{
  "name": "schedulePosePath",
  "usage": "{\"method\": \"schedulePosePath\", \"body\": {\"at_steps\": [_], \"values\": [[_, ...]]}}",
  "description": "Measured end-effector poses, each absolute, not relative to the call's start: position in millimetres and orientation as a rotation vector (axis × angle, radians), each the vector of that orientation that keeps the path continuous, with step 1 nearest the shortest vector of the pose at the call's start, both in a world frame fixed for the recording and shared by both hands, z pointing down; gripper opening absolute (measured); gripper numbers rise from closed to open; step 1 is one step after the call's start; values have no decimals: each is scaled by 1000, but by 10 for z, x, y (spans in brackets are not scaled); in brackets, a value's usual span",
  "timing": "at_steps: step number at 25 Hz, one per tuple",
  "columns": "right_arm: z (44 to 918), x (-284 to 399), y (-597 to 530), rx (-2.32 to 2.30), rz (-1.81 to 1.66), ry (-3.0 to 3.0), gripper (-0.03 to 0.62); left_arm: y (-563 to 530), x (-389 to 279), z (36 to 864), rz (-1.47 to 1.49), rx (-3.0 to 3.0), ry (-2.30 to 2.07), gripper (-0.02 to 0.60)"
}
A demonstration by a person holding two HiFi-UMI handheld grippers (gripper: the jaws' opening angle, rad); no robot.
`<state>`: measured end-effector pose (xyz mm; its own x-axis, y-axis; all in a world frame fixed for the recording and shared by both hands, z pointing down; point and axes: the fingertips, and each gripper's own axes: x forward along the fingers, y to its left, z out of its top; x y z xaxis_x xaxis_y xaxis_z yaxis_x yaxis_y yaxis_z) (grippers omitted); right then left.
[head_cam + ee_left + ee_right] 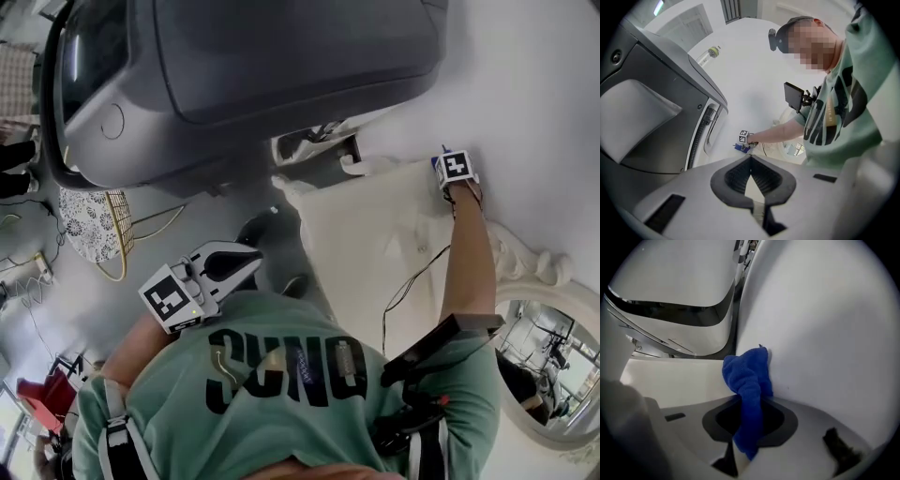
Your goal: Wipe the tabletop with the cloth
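Observation:
A blue cloth [747, 376] hangs bunched between the jaws of my right gripper [749, 401], which is shut on it. The cloth's upper end presses against the white tabletop [825, 324]. In the head view the right gripper [444, 157] is held out at arm's length on that white tabletop [525, 84], with only a sliver of blue showing beside its marker cube. From the left gripper view, the cloth [739, 148] is a small blue patch under that cube. My left gripper [253, 259] is held back near my chest, off the surface, shut with nothing in it.
A big dark grey machine body [244, 75] overhangs the far left of the white surface. A cream panel [375, 234] lies below the right arm, with a thin cable [412, 281] across it. An ornate white mirror frame [553, 309] is at the right and a wire chair [117, 234] at the left.

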<state>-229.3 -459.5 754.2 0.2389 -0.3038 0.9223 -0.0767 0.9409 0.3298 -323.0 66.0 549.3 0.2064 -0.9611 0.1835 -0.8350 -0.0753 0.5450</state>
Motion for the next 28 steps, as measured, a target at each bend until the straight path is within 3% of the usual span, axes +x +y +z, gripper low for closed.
{"method": "schedulePosePath", "body": {"at_steps": [9,15,21,25,28], "values": [[7571,-2335,-4055,211,-117,-1349,77,715,-3093,5444,-304,1973,-1665,9],[7476,-2619,-2270,-144,-301,-1451,78,792,-2724,5195,-321,2047,-1663,9],[7506,-2353,-55,-587,-292,-1445,78,934,-2364,4994,-293,2103,-1664,9],[7444,-2485,-167,-548,-310,-1519,78,1012,-2302,4937,-293,2117,-1675,9],[7193,-2525,-528,-494,-86,-1576,78,1039,-2352,4938,-307,2108,-1689,9]]}}
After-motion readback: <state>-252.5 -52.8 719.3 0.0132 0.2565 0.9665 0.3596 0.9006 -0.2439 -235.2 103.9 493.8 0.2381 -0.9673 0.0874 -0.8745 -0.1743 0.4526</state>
